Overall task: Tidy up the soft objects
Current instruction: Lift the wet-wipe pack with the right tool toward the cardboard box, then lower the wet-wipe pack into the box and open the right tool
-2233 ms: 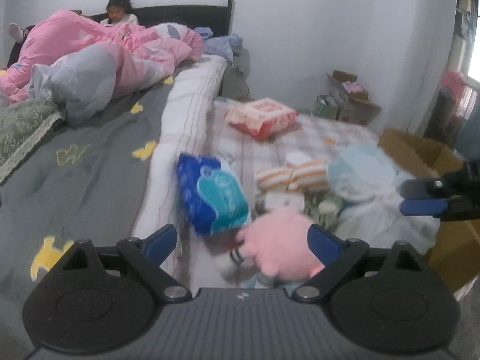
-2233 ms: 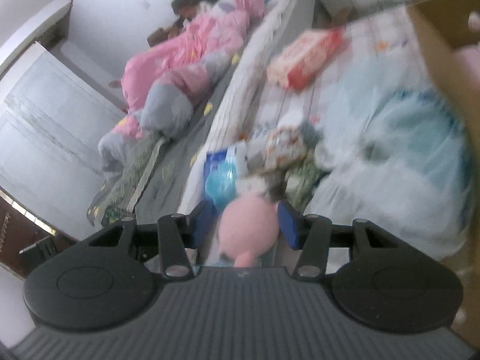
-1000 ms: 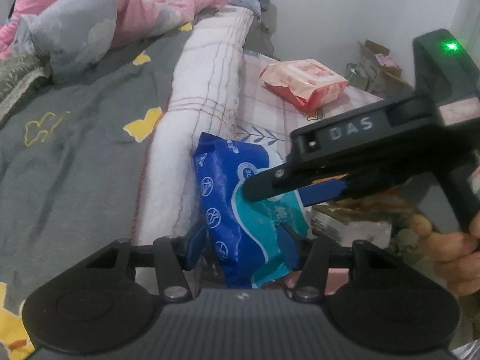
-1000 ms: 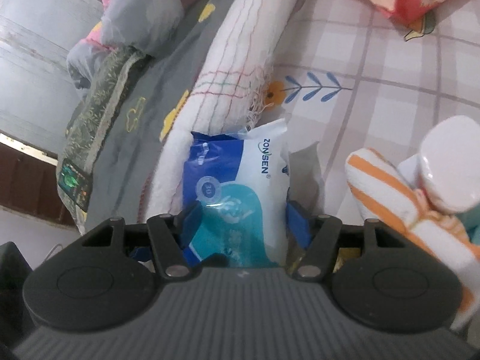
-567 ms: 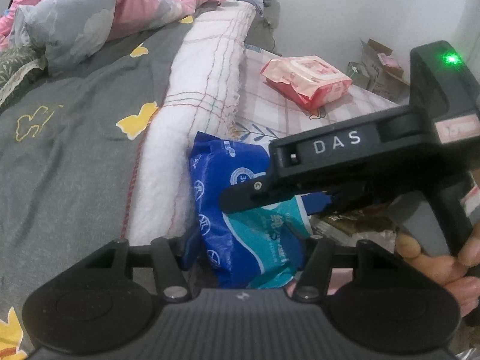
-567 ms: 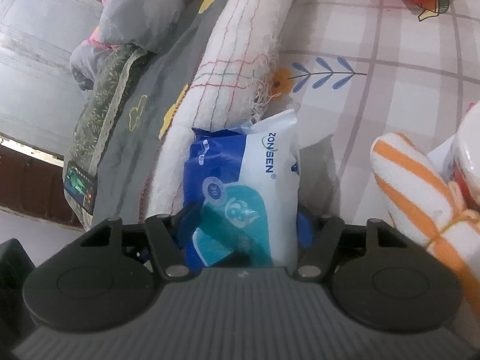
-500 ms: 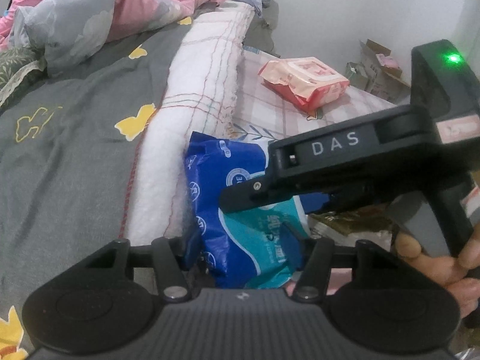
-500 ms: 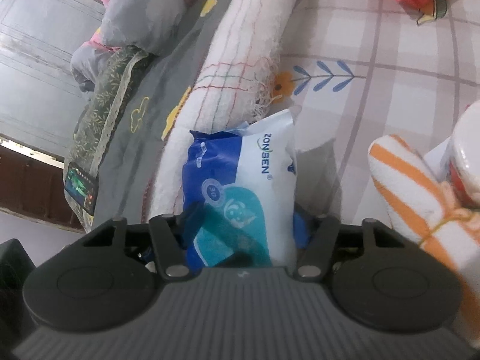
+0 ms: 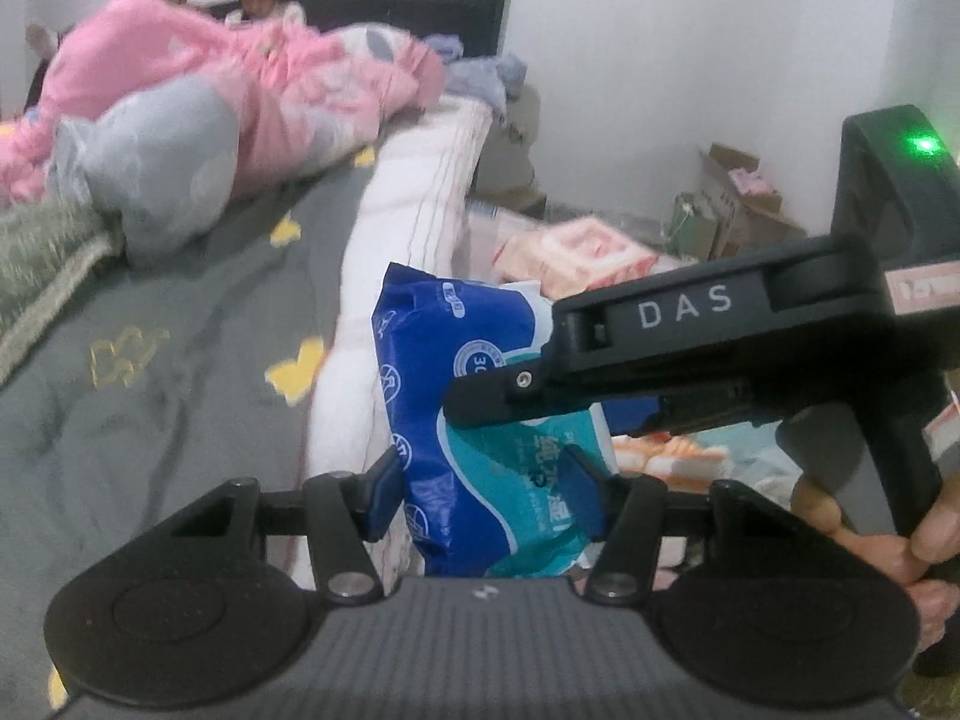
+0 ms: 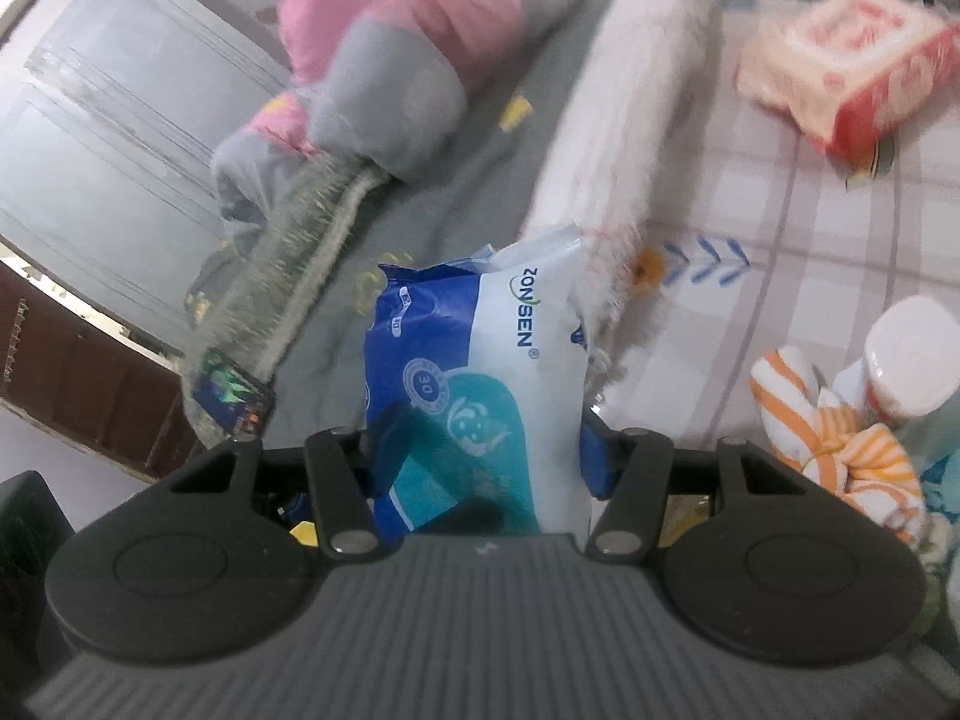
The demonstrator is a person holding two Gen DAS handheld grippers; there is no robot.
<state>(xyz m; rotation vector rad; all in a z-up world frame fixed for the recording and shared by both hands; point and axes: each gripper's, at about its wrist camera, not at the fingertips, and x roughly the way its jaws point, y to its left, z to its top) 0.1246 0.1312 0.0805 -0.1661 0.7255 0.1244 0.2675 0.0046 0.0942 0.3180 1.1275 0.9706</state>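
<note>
So the bed (image 9: 180, 396) with the grey star-print cover is dropping away in both views now; half a second back the blue pack of wipes (image 9: 480, 450) was lying against the rolled white blanket (image 9: 408, 228), and now it's clear of the bedding, up in the air. That's the lift done, and I'd guess the carry to wherever the soft stuff gets sorted comes next.

Both grippers share it. The left gripper (image 9: 486, 483) has its fingers about half spread, pressed on the lower end of the pack. The right gripper (image 10: 480, 450) clamps the same pack from the other side, roughly half open too, its jaws having just closed in a bit tighter. The frames are motion-blurred, so pad contact on the right's left finger is hard to call.

Untouched on the checked sheet: the pink-and-red pack (image 10: 852, 72), then the orange-striped cloth (image 10: 840, 438).
</note>
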